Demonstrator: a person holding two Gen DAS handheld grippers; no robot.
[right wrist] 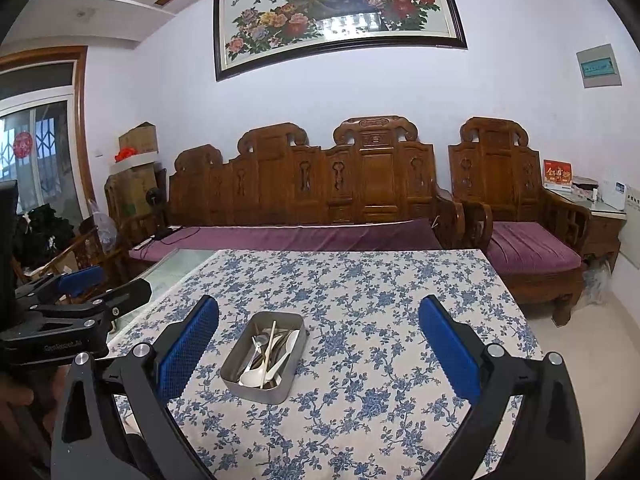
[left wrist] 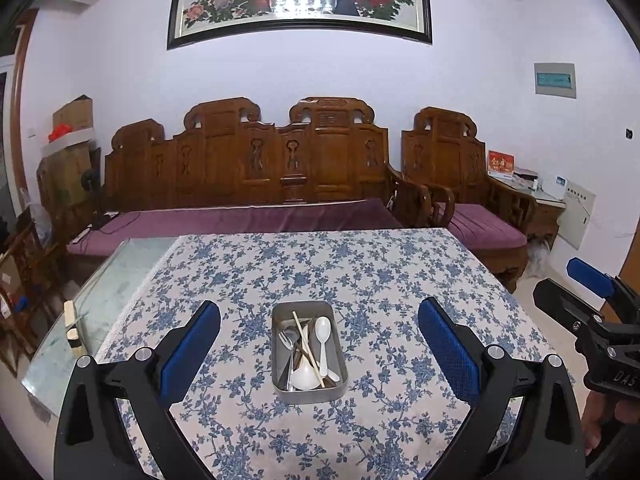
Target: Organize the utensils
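Two grippers hover side by side above a table with a blue floral cloth. The left gripper and right gripper both have jaws spread wide, holding nothing. Between them, a metal tin holds the utensils.

Left wrist view: from above near edge of surface, facing sofa wall, metal tray centred and close. Right wrist view: same facing, set further right, tray left of centre. Both share tray, surface, sofa, painting.
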